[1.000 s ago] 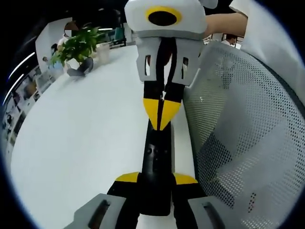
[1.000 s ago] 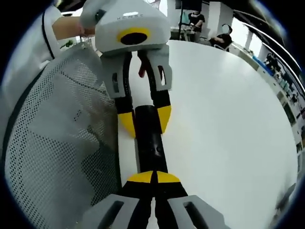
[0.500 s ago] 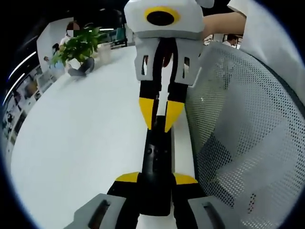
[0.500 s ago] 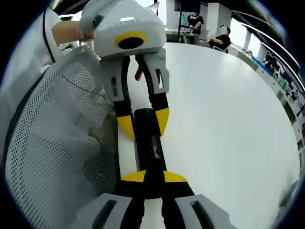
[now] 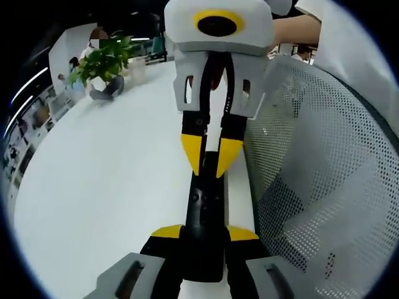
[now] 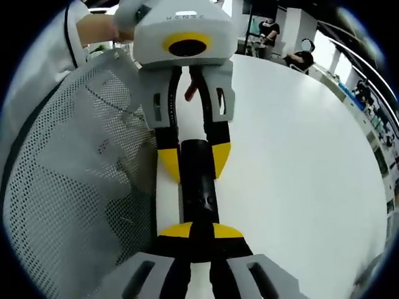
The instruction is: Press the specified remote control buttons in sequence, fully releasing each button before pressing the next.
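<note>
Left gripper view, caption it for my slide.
Left gripper clamps the black remote on a white table; right gripper above, open.

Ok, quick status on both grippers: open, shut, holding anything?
Left gripper: shut on the remote, gripping it by its sides.
Right gripper: open, its yellow tips parted over the remote's other end.

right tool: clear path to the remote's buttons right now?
Probably yes. The right tool hangs open over the remote, which the left tool clamps by its sides. Nothing lies between its tips and the button face.
</note>
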### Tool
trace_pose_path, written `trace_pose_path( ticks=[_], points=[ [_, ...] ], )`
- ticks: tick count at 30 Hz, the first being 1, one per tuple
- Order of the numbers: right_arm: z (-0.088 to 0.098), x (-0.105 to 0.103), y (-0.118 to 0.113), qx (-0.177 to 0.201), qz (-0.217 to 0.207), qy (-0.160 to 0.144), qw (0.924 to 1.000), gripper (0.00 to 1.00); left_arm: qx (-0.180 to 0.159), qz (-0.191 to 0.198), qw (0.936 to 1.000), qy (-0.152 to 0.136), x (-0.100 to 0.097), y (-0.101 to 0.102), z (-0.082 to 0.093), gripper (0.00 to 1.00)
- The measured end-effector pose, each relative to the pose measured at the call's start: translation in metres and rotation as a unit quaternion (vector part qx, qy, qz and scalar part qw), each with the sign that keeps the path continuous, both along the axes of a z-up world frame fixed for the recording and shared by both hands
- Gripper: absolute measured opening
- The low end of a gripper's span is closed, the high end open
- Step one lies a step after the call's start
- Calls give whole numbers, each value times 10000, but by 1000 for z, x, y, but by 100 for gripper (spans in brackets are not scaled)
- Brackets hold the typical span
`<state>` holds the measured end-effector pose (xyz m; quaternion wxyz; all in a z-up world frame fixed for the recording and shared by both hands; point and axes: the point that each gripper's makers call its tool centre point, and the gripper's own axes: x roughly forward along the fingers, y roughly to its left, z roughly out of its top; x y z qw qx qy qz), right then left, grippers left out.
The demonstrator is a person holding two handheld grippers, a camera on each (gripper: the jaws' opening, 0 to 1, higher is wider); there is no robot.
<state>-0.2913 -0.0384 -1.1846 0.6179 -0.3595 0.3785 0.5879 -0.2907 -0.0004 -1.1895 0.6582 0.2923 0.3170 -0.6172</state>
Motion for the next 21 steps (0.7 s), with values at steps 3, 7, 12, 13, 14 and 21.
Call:
trace_pose_path(
  ticks=[3,7,12,13,14,21],
  points=[
    [0,0,0,-95,168,-69,9998,3,8,-12,10000,-3,0,0,0,24],
    [1,0,-2,226,-21,-65,9997,5,27,-36,10000,-4,0,0,0,24],
    [3,0,-2,802,63,-221,9965,5,8,-30,10000,3,0,0,0,24],
    [3,-1,-3,863,35,-216,9960,6,5,-31,10000,2,0,0,0,24],
    [3,-1,-3,889,45,-215,9958,6,4,-33,10000,2,0,0,0,24],
    [2,0,0,860,295,-126,9958,5,-18,-40,10000,2,0,0,0,24]
  ],
)
